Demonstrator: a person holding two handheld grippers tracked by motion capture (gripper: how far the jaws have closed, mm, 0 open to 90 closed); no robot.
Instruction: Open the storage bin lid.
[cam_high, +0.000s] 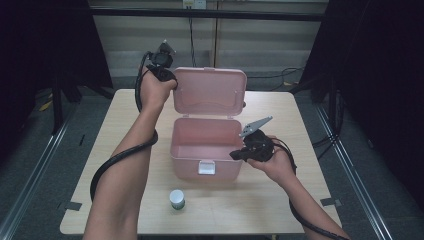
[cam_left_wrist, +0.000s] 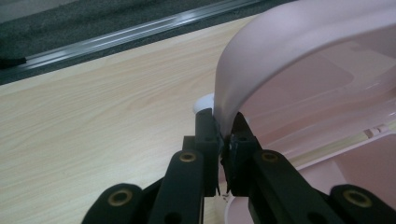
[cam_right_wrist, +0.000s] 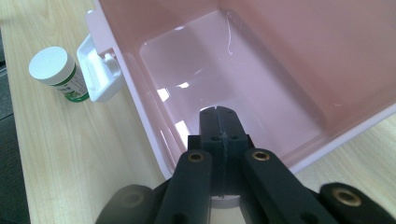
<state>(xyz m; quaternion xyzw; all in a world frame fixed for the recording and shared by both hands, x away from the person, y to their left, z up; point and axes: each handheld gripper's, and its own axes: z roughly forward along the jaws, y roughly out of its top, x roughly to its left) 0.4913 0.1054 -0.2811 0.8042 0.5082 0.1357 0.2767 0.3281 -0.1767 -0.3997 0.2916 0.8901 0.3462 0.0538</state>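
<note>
A pink plastic box (cam_high: 187, 167) stands open in the middle of the table, with its lid (cam_high: 210, 90) raised upright at the back. My left gripper (cam_high: 171, 75) is up at the lid's top left corner. In the left gripper view my left gripper (cam_left_wrist: 226, 135) is shut on the thin curved edge of the lid (cam_left_wrist: 289, 65). My right gripper (cam_high: 235, 155) is at the box's right wall. Seen in the right gripper view, my right gripper (cam_right_wrist: 218, 114) is shut with nothing between its jaws, reaching over the rim into the empty box (cam_right_wrist: 261, 70).
A small green bottle with a white cap (cam_high: 177, 198) stands on the wooden table (cam_high: 125, 110) in front of the box, near the front edge. The bottle (cam_right_wrist: 58, 74) sits next to the box's white front latch (cam_right_wrist: 100, 77). Dark floor surrounds the table.
</note>
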